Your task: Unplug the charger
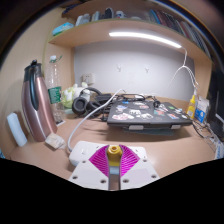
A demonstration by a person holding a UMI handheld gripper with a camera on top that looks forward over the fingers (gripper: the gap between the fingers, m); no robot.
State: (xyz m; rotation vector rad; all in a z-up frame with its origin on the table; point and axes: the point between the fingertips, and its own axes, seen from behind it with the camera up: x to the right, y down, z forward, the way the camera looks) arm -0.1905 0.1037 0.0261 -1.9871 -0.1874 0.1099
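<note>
While the tool (114,160) pinches a charger (113,152), metal bottle (40,108) upright beside laptop (148,114), contents unseen

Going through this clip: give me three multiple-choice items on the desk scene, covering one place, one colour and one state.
1. Where is the white charger block?
A. just ahead of the fingers
B. on top of the laptop
C. on the shelf

2. What colour is the cable that runs from the block?
A. black
B. white
C. red

3. How is the laptop?
A. open, screen lit
B. standing on its edge
C. lid closed, lying flat

Answers:
1 A: the white charger block lies on the desk right before the gripper, whose fingers point at it.
2 B: the cable is white and leads toward the laptop.
3 C: the laptop lies flat with its stickered lid facing up.
</note>
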